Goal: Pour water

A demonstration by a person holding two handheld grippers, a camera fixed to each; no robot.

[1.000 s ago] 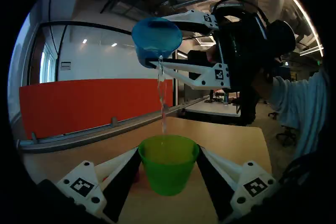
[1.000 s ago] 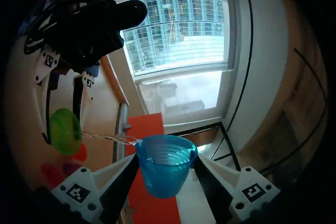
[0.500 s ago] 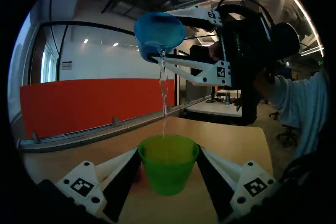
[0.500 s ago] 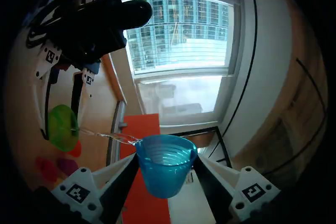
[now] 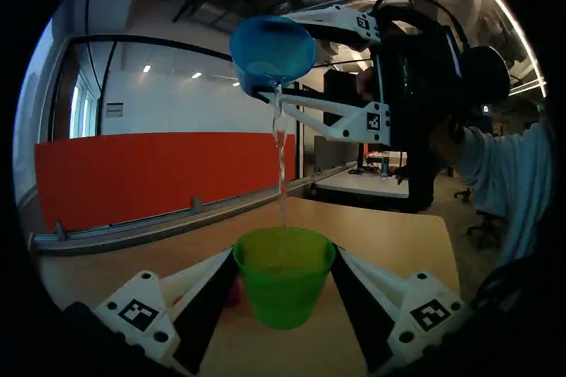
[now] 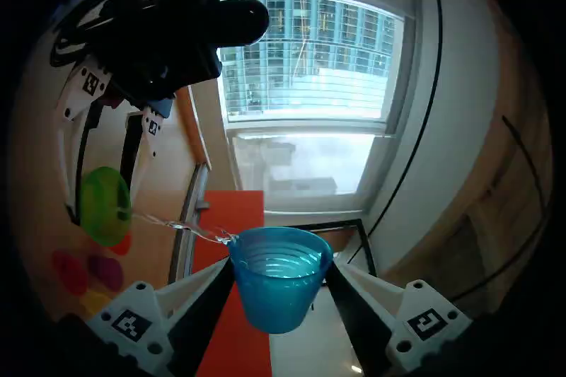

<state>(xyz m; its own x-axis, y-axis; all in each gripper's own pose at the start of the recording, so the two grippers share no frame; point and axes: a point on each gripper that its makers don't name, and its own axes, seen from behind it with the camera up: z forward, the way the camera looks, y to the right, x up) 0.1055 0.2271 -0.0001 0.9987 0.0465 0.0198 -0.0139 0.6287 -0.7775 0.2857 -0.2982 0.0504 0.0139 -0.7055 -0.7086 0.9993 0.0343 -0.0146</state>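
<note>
1. The left gripper (image 5: 283,258) has its 2 white fingers with black pads narrowed to the width of a bright green tapered plastic cup (image 5: 284,288). 1 pad presses on each side just below the rim, and the cup is upright.
2. The green cup sits low over a light wooden table (image 5: 396,232). Whether its base touches the wood cannot be told.
3. The right gripper (image 6: 279,267) grips a translucent blue ribbed plastic cup (image 6: 278,288) the same way, with both fingers against its walls.
4. In the left gripper view the blue cup is high above the green one. It is tipped over, with its mouth turned toward the camera.
5. A thin clear stream of water (image 5: 281,154) leaves the lowest part of the blue rim and drops into the green cup's mouth.
6. In the right gripper view the stream runs from the blue rim leftward to the green cup, which is held between the left gripper's fingers.
7. Some water is pooled inside the blue cup near its pouring edge. The level in the green cup cannot be made out.
8. A pale blue sleeve (image 5: 506,172) covers the arm behind the right gripper.
9. An orange wall panel (image 5: 141,172) runs behind the table.
10. In the right gripper view, flat red, purple and yellow spots (image 6: 106,271) lie on the table near the green cup. A large window (image 6: 311,59) is beyond.
</note>
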